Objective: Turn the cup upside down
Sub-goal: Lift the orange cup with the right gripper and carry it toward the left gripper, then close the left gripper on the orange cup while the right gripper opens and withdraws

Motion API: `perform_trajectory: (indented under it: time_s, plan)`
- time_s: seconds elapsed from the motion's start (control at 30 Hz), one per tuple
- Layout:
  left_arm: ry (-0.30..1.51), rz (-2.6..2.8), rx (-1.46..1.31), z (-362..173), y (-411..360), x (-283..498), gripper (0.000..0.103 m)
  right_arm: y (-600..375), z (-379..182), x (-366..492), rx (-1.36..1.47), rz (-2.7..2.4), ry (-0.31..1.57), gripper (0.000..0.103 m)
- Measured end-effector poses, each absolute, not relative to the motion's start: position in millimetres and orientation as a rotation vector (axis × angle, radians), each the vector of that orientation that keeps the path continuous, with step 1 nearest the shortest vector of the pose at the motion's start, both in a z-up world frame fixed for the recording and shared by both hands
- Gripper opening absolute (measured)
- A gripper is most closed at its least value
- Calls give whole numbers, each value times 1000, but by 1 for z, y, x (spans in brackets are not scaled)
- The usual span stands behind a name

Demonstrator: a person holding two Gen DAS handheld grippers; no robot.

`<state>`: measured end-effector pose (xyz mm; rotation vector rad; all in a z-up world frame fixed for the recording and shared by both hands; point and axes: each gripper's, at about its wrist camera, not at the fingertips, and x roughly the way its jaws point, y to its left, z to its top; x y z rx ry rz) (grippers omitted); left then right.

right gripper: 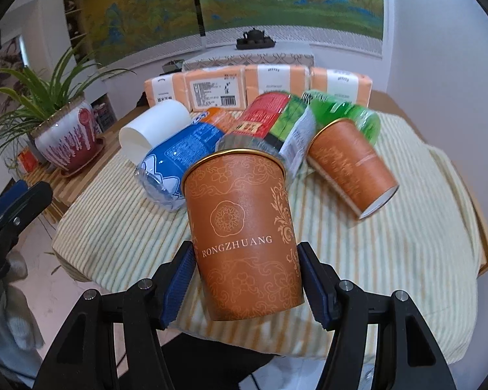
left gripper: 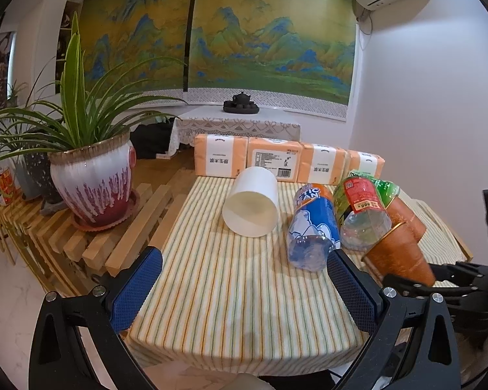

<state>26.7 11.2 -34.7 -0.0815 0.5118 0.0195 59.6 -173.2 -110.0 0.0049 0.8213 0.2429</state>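
From the left wrist, the left claw (left gripper: 244, 289) stands wide and empty above the near part of the desk (left gripper: 231, 308), whose striped cloth runs bare from the front edge up to a white cup (left gripper: 251, 206) lying on its side; to its right lie a blue bottle (left gripper: 312, 224) and a red-and-green bottle (left gripper: 362, 211), with an orange cup (left gripper: 401, 255) seen low at the right, partly cut off by the other tool, and a row of tissue packs (left gripper: 286, 161) closes the far edge, while a potted plant (left gripper: 92, 175) sits off the desk to the left. From the right wrist, the right claw (right gripper: 245, 279) grips that orange cup (right gripper: 244, 230) by its lower wall between the blue pads, the gold rim pointing up and away, so the cup seems lifted and grasped but not yet turned mouth-down; the flip and the setting down appear to remain. A second orange cup (right gripper: 351, 165) lies tilted to the right, touching the bottles, and the freest room for the turn looks to be the bare cloth near the front edge, short of the bottles and well clear of the tissue packs
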Motion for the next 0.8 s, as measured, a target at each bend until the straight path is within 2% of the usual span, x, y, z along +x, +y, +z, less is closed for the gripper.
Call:
perform_trajectory:
  time_s: [0.23,0.37,0.8]
  plan:
    - [520,16,-87,-38,10,27,103,-167,-123,72,54,210,848,61]
    - [519,15,-87,-39,8,27,103,-170,-122,70,77,239,840,72]
    - [521,-29,-94,-39,-29,24,103,-229,-94,18,154,177,681,73]
